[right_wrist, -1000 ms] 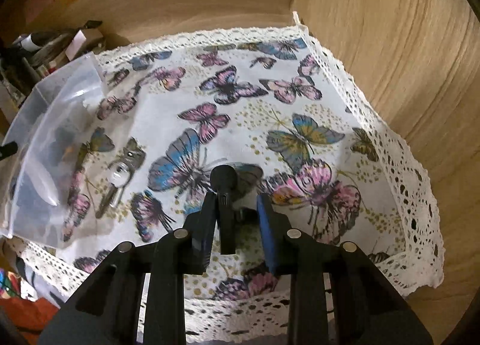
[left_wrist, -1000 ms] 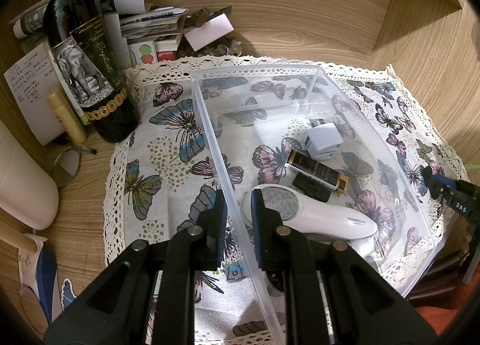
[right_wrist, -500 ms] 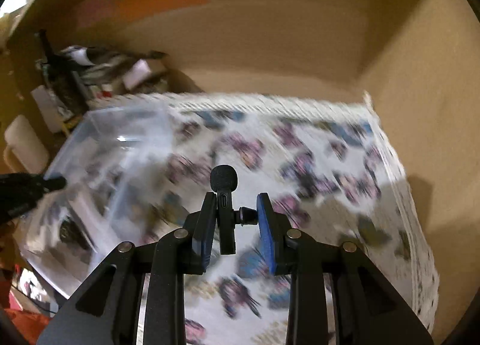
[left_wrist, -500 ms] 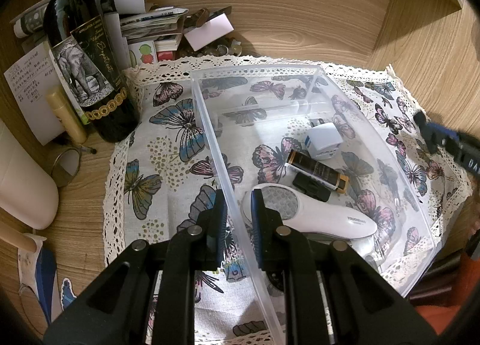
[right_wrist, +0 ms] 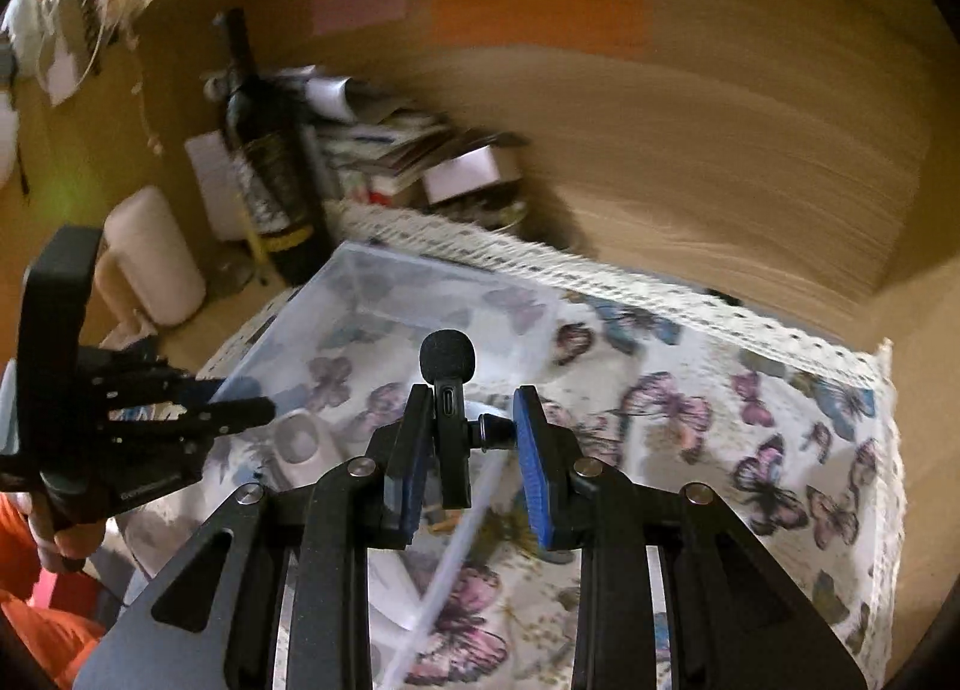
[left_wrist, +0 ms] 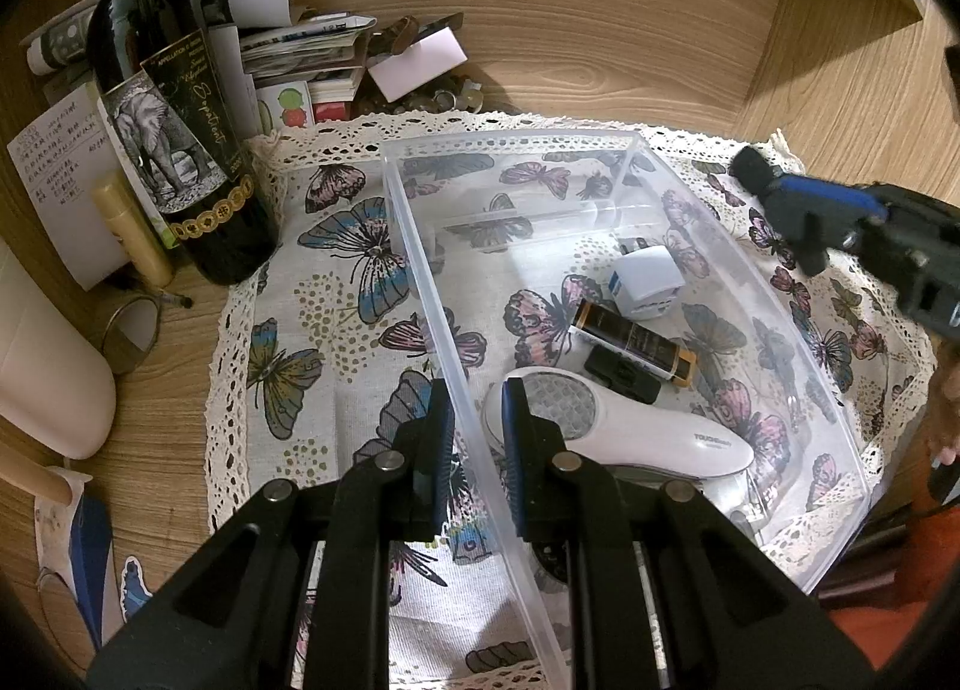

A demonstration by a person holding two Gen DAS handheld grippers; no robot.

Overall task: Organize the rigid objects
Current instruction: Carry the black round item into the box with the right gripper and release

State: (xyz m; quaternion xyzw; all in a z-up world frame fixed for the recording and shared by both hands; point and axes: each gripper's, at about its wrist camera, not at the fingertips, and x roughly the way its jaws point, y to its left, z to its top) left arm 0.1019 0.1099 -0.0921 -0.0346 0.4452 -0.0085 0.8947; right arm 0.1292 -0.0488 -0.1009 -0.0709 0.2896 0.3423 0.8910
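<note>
A clear plastic bin [left_wrist: 414, 246] stands on a butterfly cloth [left_wrist: 336, 282]. In it lie a white lint shaver [left_wrist: 630, 432], a white charger cube [left_wrist: 648, 282], a black-and-gold tube [left_wrist: 630, 339] and a small black clip [left_wrist: 621, 375]. My left gripper [left_wrist: 474, 426] is shut on the bin's left wall. My right gripper [right_wrist: 471, 432] is shut on a small black clip-on microphone [right_wrist: 449, 384] and holds it in the air over the bin's right edge [right_wrist: 384, 276]; it shows at the right in the left wrist view [left_wrist: 798, 216].
A dark wine bottle [left_wrist: 174, 150] stands left of the cloth, with stacked papers and boxes [left_wrist: 312, 60] behind it, a lip balm [left_wrist: 129, 228] and a white cylinder [left_wrist: 48, 378]. Wooden walls close in the back and right.
My right gripper has lifted the microphone off the cloth and carried it left toward the bin. The left gripper and the bin have not moved.
</note>
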